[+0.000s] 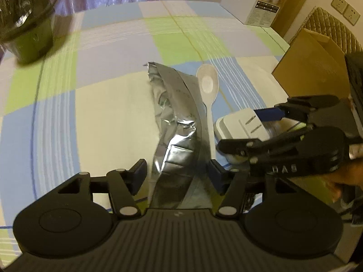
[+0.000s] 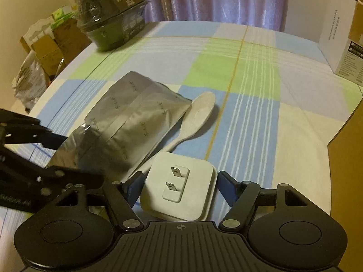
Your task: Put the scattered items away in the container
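A bed (image 2: pixel 249 72) covered with a checked sheet in blue, green, lilac and cream carries everything. Near its middle a silver foil pouch (image 2: pixel 127 122) is laid, with a white spoon (image 2: pixel 195 117) partly tucked under it and a white plug adapter (image 2: pixel 179 188) just beside the spoon's handle. A dark bowl (image 2: pixel 111 20) is set at a far corner, a white box (image 2: pixel 340 40) at the opposite far edge.

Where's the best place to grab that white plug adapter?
By its two opposite flat sides, from above. The white plug adapter lies flat with prongs up, already between the open fingers of the right hand-held gripper, clear of the spoon.
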Demonstrator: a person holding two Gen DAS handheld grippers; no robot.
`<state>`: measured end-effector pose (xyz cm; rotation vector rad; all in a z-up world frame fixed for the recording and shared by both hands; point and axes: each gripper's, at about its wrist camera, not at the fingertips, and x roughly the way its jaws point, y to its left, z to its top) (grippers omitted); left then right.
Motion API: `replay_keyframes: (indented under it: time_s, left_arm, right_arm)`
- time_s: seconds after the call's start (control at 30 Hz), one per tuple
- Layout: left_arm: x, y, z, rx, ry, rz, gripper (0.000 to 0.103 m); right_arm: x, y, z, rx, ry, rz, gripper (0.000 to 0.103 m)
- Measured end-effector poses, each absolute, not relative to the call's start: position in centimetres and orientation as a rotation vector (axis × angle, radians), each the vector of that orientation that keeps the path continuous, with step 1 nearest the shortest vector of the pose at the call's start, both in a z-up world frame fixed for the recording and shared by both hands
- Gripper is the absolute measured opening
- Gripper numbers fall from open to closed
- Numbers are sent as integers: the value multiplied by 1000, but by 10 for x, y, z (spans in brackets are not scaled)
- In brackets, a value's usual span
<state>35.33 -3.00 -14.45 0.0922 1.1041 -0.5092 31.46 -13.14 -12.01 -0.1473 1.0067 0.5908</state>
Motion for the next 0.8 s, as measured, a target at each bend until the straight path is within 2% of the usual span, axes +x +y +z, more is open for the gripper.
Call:
replay_keyframes:
  time_s: [0.07,0.23,0.63,0.8]
  left_arm:
    - [351,-33,-148,95,1122,-518,44]
    - [324,-30,-145,129,1125,-524,38]
    - [208,-9,-131,53,1153,-472,34]
    - [166,-5,-123,49,1156,-437,35]
  right_arm:
    - [309,-132,-120,-164,1012,609,73]
    - [288,-132,-121,-199,1023,637,72]
    - [216,-159,-115,-154,1098,640,72]
    - [196,-181,-94,-102,1061,575,72]
